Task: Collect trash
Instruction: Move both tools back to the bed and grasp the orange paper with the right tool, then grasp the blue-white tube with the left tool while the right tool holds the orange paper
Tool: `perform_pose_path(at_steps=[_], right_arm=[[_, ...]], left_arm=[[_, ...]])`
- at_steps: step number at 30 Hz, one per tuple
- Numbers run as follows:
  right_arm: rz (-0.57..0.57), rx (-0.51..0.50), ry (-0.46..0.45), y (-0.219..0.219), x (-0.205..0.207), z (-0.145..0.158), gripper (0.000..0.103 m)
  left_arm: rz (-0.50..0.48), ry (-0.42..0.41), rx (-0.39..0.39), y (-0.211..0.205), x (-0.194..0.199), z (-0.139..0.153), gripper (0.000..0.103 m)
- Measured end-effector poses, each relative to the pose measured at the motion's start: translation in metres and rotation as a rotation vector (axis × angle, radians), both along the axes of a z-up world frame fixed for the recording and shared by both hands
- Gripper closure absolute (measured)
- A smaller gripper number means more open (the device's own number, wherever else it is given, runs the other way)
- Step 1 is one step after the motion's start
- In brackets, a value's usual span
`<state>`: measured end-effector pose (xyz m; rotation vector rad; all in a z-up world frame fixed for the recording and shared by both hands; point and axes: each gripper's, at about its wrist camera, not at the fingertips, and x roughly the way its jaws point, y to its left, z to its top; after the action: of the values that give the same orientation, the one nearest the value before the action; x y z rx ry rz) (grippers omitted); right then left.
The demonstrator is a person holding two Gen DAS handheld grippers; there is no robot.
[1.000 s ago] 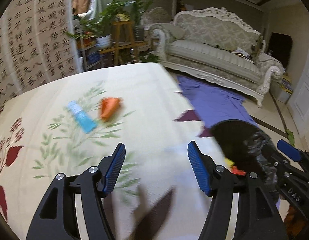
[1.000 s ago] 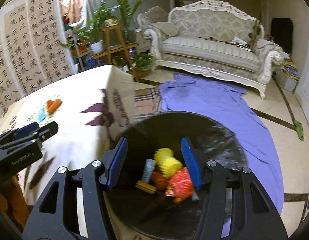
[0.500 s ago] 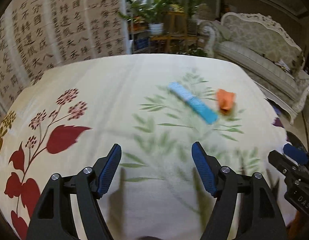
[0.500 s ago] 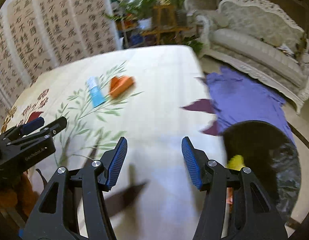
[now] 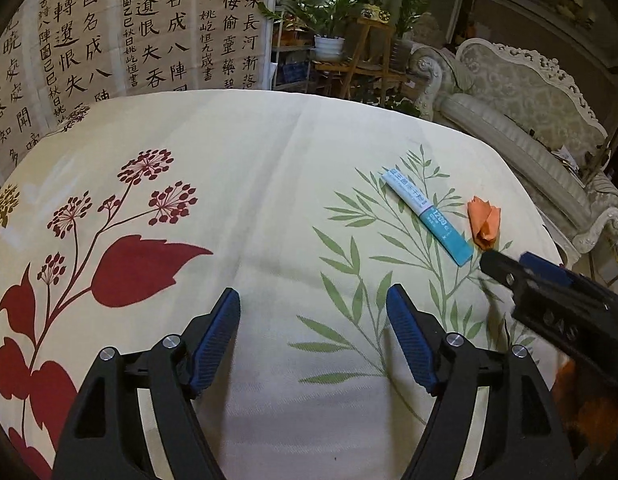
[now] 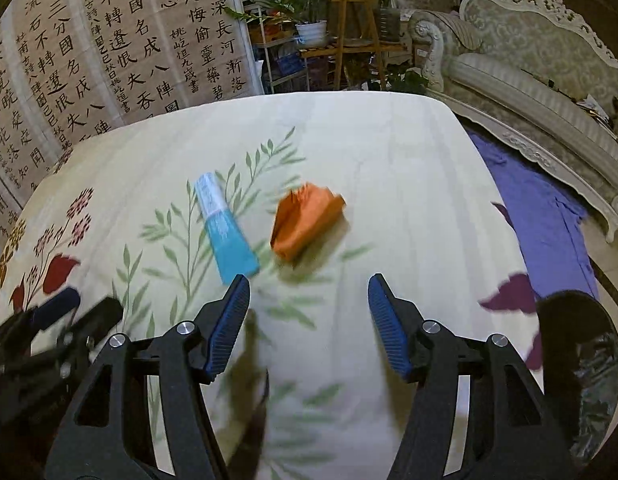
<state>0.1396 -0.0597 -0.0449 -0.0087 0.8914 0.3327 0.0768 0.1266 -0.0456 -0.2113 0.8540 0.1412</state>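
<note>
Both grippers over the cloth, trash ahead.
The floral cloth fills the view, the black bin at its near right edge. Left gripper and right gripper have just been opening, jaws apart, nothing between. Blue tube and orange paper lie side by side just beyond the right gripper.

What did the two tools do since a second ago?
Both swung from the black trash bin to over the flowered tablecloth. The right tool, jaws just opening wider, now faces the crumpled orange paper; the left tool opened too. Both hold nothing. The blue-and-white tube and paper stayed put.
</note>
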Motion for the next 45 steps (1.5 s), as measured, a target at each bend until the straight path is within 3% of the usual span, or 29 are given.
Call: perform_pose_path(at_steps=[7, 12, 14, 15, 22, 32, 45], right_arm=[[-0.027, 0.027, 0.006, 0.005, 0.021, 0.001, 0.045], [-0.035, 0.019, -0.001, 0.005, 0.026, 0.001, 0.063], [-0.037, 0.024, -0.002, 0.004, 0.026, 0.000, 0.080], [-0.035, 0.033, 0.000, 0.002, 0.026, 0.000, 0.083], [-0.013, 0.058, 0.002, -0.004, 0.028, 0.000, 0.085], [-0.006, -0.017, -0.024, -0.020, 0.027, 0.001, 0.086], [0.021, -0.018, -0.021, -0.035, 0.023, 0.000, 0.085]], left_arm=[[-0.002, -0.007, -0.007, 0.006, 0.007, 0.000, 0.028], [-0.009, -0.005, -0.001, 0.006, 0.009, 0.000, 0.027], [-0.008, -0.004, 0.000, 0.006, 0.009, 0.000, 0.027], [-0.009, -0.004, 0.002, 0.006, 0.009, 0.000, 0.027], [-0.020, 0.004, 0.017, 0.002, 0.019, -0.001, 0.027], [-0.049, 0.008, 0.038, -0.016, 0.039, 0.000, 0.027], [-0.071, 0.008, 0.045, -0.042, 0.064, 0.000, 0.027]])
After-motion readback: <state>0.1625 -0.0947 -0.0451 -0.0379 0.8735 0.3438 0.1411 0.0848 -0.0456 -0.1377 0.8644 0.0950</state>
